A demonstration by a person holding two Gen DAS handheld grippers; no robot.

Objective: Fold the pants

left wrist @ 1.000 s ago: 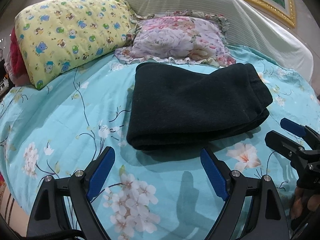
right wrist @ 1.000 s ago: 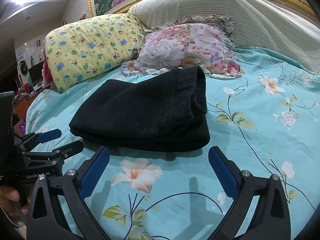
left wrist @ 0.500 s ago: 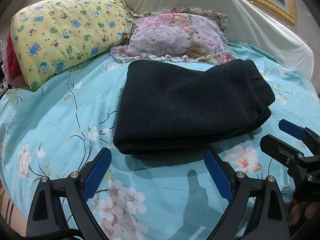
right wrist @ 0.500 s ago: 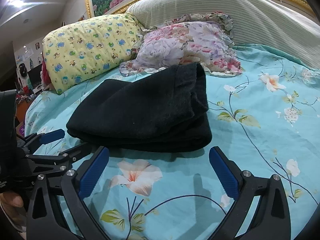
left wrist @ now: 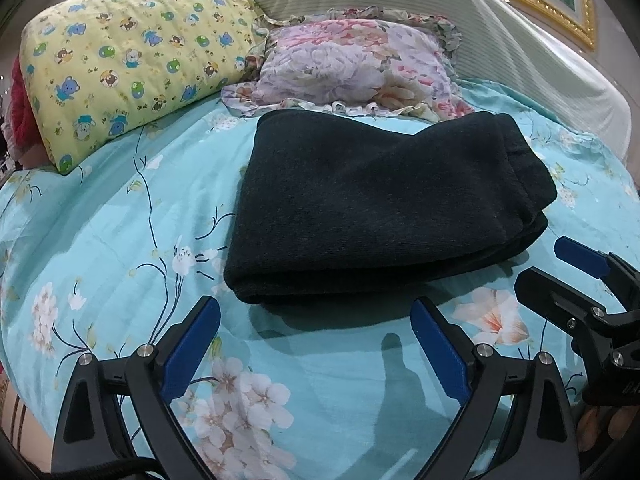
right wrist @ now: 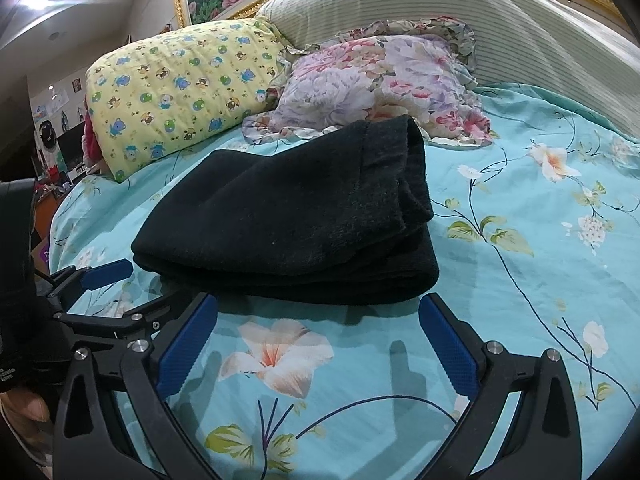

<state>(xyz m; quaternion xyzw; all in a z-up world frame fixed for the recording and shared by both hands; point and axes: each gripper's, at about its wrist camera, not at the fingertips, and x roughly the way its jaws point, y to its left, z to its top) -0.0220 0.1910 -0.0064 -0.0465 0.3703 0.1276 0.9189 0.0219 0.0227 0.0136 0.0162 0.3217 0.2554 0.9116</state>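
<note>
The black knitted pants (left wrist: 384, 208), thick and soft, lie folded into a squat rectangular stack on the turquoise flower-printed bedsheet (left wrist: 120, 240), towards the head of the bed and just short of the frilled lilac-and-pink floral pillow (left wrist: 356, 68). A yellow quilted pillow with cartoon bears (left wrist: 132, 76) sits further towards the bed's left side, and a striped cream bolster (left wrist: 500, 40) runs behind both.

The stack's long axis runs across the bed, side to side as both cameras see it. Its rounded fold faces the near-left corner of the stack, while the layered loose ends pile up at the right end (right wrist: 412, 184).

The left gripper (left wrist: 316, 332) hovers over bare sheet just in front of the stack's near edge, jaws spread wide with nothing between them. The right gripper (right wrist: 320, 328) is also spread wide and empty, likewise just short of the near edge but towards the stack's right half. Neither touches the fabric. In the right wrist view the left gripper (right wrist: 108, 280) appears close beside, its tip near the stack's left fold.

The pants look already folded, so the task seems finished or nearly so. If another fold is wanted, each gripper is placed to take its own end of the near edge; the left one is nearer the folded end, the right one nearer the loose layers.
</note>
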